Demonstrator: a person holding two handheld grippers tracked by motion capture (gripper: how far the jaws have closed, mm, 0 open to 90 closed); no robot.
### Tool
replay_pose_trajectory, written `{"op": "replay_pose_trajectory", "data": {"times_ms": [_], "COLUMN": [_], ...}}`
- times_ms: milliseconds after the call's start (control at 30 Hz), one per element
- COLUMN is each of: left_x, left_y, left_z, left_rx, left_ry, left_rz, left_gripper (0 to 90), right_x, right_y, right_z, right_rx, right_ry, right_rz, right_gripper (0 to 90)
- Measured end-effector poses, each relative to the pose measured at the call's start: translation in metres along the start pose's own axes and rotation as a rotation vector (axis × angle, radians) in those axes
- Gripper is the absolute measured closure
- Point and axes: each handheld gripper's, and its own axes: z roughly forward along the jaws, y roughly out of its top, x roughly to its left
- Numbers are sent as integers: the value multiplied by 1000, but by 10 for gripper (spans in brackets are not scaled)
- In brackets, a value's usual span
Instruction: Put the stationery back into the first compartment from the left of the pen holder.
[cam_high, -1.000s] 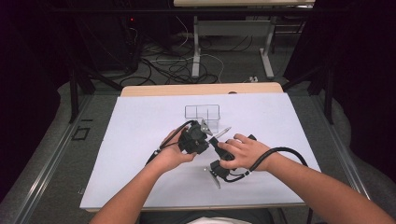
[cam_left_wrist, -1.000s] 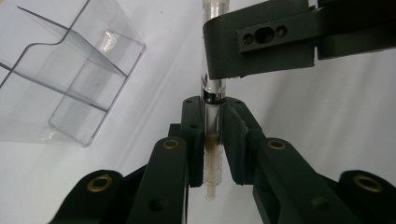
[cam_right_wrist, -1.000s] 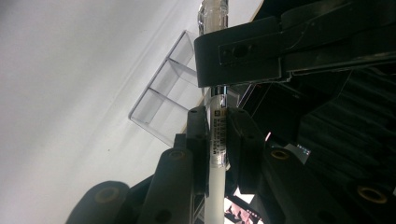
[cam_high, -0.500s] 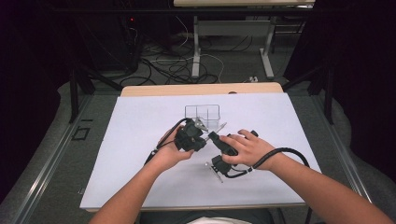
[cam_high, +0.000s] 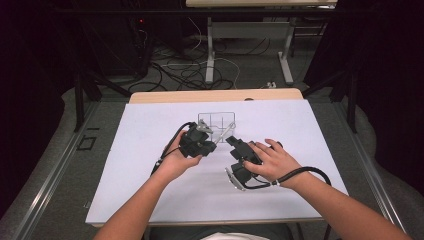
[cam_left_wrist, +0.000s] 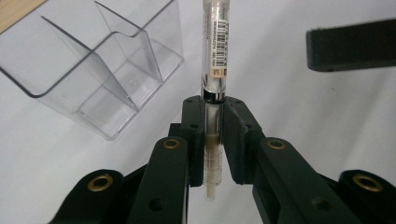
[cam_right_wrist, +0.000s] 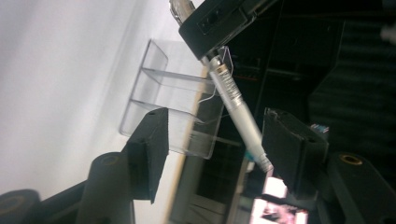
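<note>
My left gripper (cam_left_wrist: 213, 106) is shut on a clear-barrelled pen (cam_left_wrist: 214, 56) with a printed label, which sticks out forward past the jaws. In the high view the left gripper (cam_high: 200, 143) sits mid-table and the pen (cam_high: 226, 132) slants up to the right, over the near edge of a clear plastic divided organizer (cam_high: 216, 120). My right gripper (cam_right_wrist: 215, 135) stands open, with the pen (cam_right_wrist: 233, 100) crossing the gap farther off, untouched. In the high view the right gripper (cam_high: 239, 151) lies just right of the left one under a spread hand.
A white sheet (cam_high: 150, 190) covers the wooden table (cam_high: 165, 96). The organizer (cam_left_wrist: 93, 70) has empty compartments. One jaw of the other gripper (cam_left_wrist: 350, 44) hangs at the upper right of the left gripper view. Cables and table legs lie on the floor behind.
The right hand has shifted slightly to the right and its fingers have spread over its gripper. The left gripper has kept the pen nearly still.
</note>
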Motion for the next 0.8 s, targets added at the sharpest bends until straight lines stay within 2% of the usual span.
{"op": "replay_pose_trajectory", "data": {"times_ms": [67,100,133,200,300,367,400,433,533,567,633,667,700,767,800], "left_x": [4,6,8,11,16,19,20,22,25,27,29,31,32,35,37], "left_y": [-2,-2,-3,-4,-4,-4,-4,-4,-5,-5,-5,-5,-4,-4,-4], "left_z": [-1,-3,-3,-5,-8,-10,-11,-11,-13,-14,-14,-15,-15,-15,-15], "left_rx": [-30,-35,-47,-65,-91,-113,-127,-147,-194,-208,-242,-253,-264,-286,-295], "left_ry": [0,-3,-5,-5,-6,-8,-5,0,21,27,37,36,33,35,31], "left_rz": [-22,-31,-42,-53,-73,-93,-96,-97,-118,-124,-141,-148,-154,-167,-170], "left_gripper": [798,798,798,798,798,798,798,798,798,798,798,798,797,798,798], "right_x": [1,2,1,5,10,13,13,17,19,21,23,23,24,25,26], "right_y": [-2,-4,-5,-9,-13,-16,-17,-20,-25,-26,-29,-31,-32,-36,-37], "right_z": [-1,0,1,3,6,10,8,13,16,16,17,18,19,21,22], "right_rx": [-8,-12,-19,-11,23,33,65,23,65,77,78,75,79,69,72], "right_ry": [1,16,24,41,82,88,132,109,149,171,192,196,209,224,231], "right_rz": [107,167,199,299,393,440,467,513,606,673,759,798,856,914,941], "right_gripper": [400,388,366,323,237,208,198,170,150,149,134,105,65,0,0]}}
